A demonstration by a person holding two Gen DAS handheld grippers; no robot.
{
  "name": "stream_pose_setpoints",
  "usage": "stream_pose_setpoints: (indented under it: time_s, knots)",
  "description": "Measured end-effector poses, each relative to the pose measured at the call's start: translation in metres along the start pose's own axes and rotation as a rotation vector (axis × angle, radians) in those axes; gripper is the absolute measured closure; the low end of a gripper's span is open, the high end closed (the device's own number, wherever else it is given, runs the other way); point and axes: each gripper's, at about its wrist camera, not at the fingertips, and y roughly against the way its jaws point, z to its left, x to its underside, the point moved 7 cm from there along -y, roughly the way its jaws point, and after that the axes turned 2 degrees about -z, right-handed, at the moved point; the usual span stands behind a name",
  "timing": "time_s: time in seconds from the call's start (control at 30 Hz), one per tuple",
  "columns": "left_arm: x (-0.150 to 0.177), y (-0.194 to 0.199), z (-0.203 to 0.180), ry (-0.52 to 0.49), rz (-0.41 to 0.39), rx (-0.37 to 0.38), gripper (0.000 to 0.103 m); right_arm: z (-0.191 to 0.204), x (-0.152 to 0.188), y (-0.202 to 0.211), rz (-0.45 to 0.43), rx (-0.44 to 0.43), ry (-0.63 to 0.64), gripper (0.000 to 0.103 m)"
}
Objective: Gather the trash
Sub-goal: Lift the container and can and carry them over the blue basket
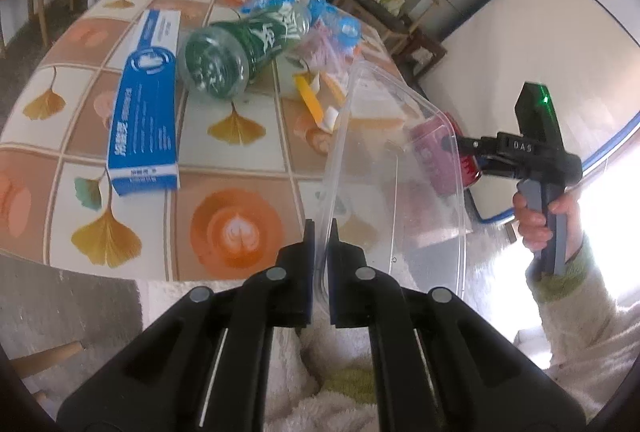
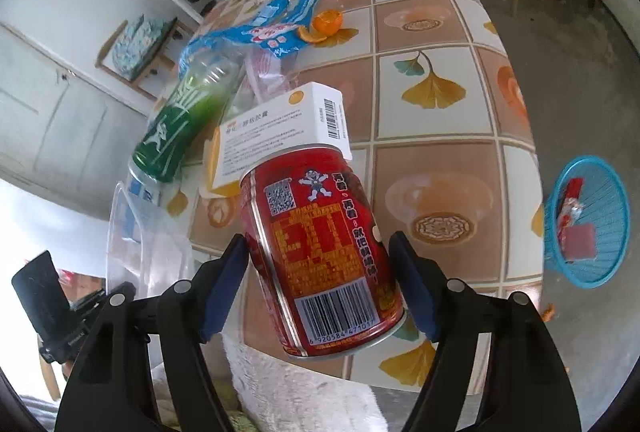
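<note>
My left gripper (image 1: 321,228) is shut on the rim of a clear plastic container (image 1: 396,167), held tilted at the table's near edge. My right gripper (image 2: 320,264) is shut on a red drink can (image 2: 320,248), held in the air beside the container's far side; the can also shows through the container wall in the left wrist view (image 1: 436,159). On the table lie a green plastic bottle (image 1: 236,51), a blue box (image 1: 146,103), a white box (image 2: 280,131), blue wrappers (image 2: 276,27) and orange peel (image 2: 326,23).
The table (image 2: 436,119) has a tiled leaf-pattern cloth. A blue basket (image 2: 588,228) with trash in it stands on the floor to the right of the table. Chairs and a shelf stand behind the table.
</note>
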Motion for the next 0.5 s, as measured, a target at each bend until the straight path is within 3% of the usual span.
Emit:
stream_pose_setpoints:
  time_s: [0.3,0.5]
  knots:
    - [-0.016,0.017,-0.011,0.001,-0.067,-0.040,0.099,0.006,0.003,0.017,-0.075,-0.221,-0.072,0.033]
    - [-0.037,0.022,-0.033,-0.029,-0.105,-0.050,0.099,-0.010,0.004,0.057,-0.175,-0.286,-0.095,0.033]
